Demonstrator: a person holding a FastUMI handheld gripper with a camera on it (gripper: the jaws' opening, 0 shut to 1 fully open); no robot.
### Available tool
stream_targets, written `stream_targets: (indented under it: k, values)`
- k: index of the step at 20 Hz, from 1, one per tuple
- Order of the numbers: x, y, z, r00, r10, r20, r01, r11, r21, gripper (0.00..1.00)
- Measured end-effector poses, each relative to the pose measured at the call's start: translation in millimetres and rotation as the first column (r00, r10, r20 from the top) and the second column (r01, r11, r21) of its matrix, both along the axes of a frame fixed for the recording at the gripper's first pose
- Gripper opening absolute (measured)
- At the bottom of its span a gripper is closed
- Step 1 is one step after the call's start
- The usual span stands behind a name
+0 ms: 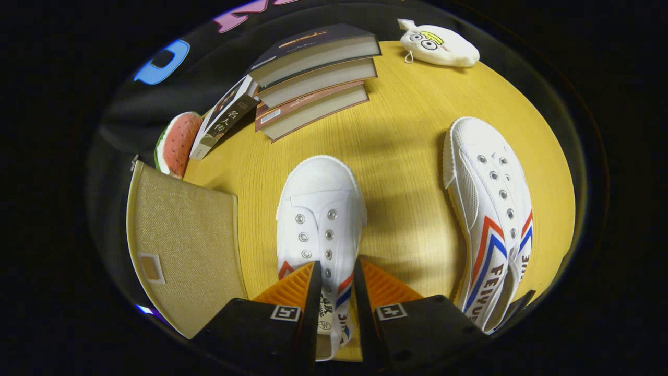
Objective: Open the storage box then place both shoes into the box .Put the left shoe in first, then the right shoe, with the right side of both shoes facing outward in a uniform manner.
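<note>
1. I see the gripper [336, 277] nearest to me. Its fingers [314, 292] stand narrow, one on each side of the tongue of the near shoe [321, 209]. They seem to press on it, but I cannot tell the contact for sure.
2. This near shoe is white, with metal eyelets and no laces. It lies on the yellow wooden table [407, 156], with its toe pointing away from the fingers.
3. To the left of the fingers lies the storage box [182, 245], a flat piece of beige fabric with a small square label. It looks closed.
4. To the right, apart from the near shoe, lies the second shoe [488, 209], tilted so that its side with red and blue stripes shows.
5. Beyond the box I see a watermelon slice toy [177, 143] and a leaning book [224, 117].
6. Beyond the near shoe is a stack of books [313, 78].
7. Farthest, at the table's edge, lies a white plush toy [438, 47].
</note>
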State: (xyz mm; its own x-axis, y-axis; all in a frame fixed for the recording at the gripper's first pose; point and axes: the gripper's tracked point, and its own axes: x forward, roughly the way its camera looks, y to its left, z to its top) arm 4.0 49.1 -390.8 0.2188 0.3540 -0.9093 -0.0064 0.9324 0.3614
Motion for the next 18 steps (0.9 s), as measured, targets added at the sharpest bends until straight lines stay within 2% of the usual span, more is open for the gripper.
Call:
stream_targets:
  k: [2, 3, 5, 7, 9, 13, 18]
  values:
    - [-1, 1, -1, 1.000, -0.011, -0.016, 0.011, 0.999, 0.037, 0.32]
    - [0, -2, 0, 1.000, -0.020, -0.020, 0.021, 0.999, 0.047, 0.32]
    - [1, -4, 1, 0.995, -0.075, -0.059, 0.079, 0.994, 0.073, 0.16]
    - [-3, -5, 2, 0.991, -0.105, -0.082, 0.112, 0.989, 0.095, 0.08]
    - [-4, -3, 2, 0.992, -0.098, -0.074, 0.105, 0.989, 0.101, 0.07]
    - [-9, 2, 16, 0.987, -0.141, -0.078, 0.150, 0.979, 0.135, 0.05]
    - [-10, -10, 63, 0.981, -0.191, -0.029, 0.193, 0.967, 0.168, 0.05]
